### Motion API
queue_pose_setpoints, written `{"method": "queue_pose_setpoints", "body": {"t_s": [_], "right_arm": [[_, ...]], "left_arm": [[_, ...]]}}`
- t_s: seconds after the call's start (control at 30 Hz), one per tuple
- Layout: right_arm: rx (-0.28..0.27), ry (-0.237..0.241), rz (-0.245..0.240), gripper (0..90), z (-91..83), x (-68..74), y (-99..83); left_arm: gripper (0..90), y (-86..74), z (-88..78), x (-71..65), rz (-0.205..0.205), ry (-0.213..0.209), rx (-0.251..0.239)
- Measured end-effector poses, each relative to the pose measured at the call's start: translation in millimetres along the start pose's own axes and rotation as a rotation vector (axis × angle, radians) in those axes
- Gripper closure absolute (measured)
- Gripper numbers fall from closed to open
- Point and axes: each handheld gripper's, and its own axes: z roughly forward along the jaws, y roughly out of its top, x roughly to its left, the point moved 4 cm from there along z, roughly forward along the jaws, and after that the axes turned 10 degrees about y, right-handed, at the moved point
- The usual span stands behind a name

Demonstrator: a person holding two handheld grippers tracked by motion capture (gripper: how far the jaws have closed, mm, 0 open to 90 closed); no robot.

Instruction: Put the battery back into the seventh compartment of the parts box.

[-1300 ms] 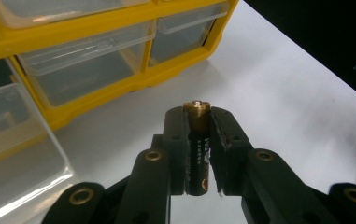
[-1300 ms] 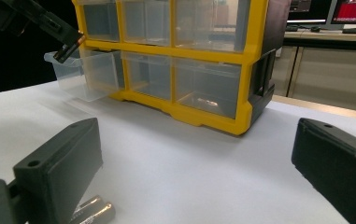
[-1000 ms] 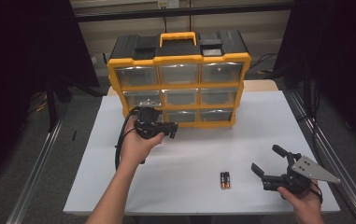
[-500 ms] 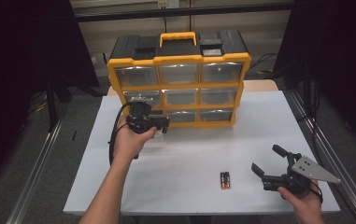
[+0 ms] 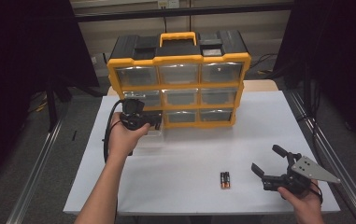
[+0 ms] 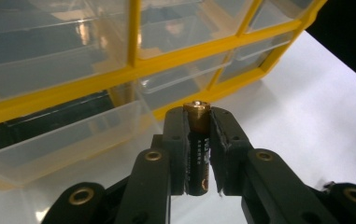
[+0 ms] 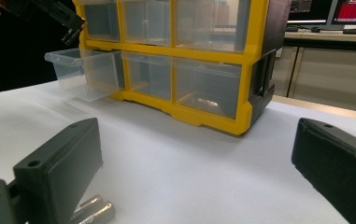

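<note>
Left hand (image 5: 122,137) raised over the left half of the white table (image 5: 189,154), holding the left gripper (image 5: 156,122) up against the lower left front of the organizer. In the left gripper view its jaws are pressed together on a battery (image 6: 197,122), clamped upright, brass-coloured end showing above the jaw tips. Gripper hangs just above the pulled-out drawer.

Clear plastic drawer (image 7: 80,72), bottom row, left column, slid partway out of the cabinet; rest of the drawers look pushed in. In the right gripper view the drawer's front juts forward over the table, and the left gripper shows dark at the top left corner above it.

Yellow and black drawer organizer (image 5: 180,86) stands at the back of the table, centred, three rows by three columns of clear drawers, yellow carry handle (image 5: 179,37) on top.

Two more batteries (image 5: 225,179) lie side by side, touching, on the table near the front edge, right of centre. Same pair peeks out beside the near jaw in the right gripper view (image 7: 94,212).

Right hand (image 5: 302,198) at the front right corner holds the right gripper (image 5: 267,164), jaws spread wide with nothing between them, tips pointing toward the loose batteries, close beside them but apart. Grey three-cornered plate (image 5: 313,169) on top.
</note>
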Motion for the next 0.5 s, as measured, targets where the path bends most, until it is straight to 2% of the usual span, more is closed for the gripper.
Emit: {"method": "queue_pose_setpoints", "body": {"t_s": [0.07, 0.2, 0.33, 0.37, 0.43, 0.5], "right_arm": [[0.001, 0.001, 0.0, 1.6, 0.0, 0.2, 0.0], [0.0, 0.008, -0.005, 1.6, 0.4, 0.3, -0.1], [-0.001, 0.002, -0.003, 1.6, 0.8, 0.3, 0.0], [-0.001, 0.002, -0.002, 1.6, 0.9, 0.3, -0.1], [-0.001, 0.003, -0.003, 1.6, 0.7, 0.4, -0.1], [-0.001, 0.004, -0.002, 1.6, 0.4, 0.4, -0.1]], "left_arm": [[77.4, 0.9, -0.1, 3.3, -0.013, 0.003, -0.012], [77.4, -0.3, 0.5, 13.4, -0.015, 0.034, 0.004], [77.4, -1.0, 2.8, 16.2, -0.013, 0.053, 0.007], [77.4, -0.9, 4.0, 15.8, -0.029, 0.054, -0.001], [77.4, -2.0, 5.1, 18.3, -0.012, 0.069, 0.012], [77.4, -3.1, 6.8, 19.7, -0.015, 0.072, 0.014]]}}
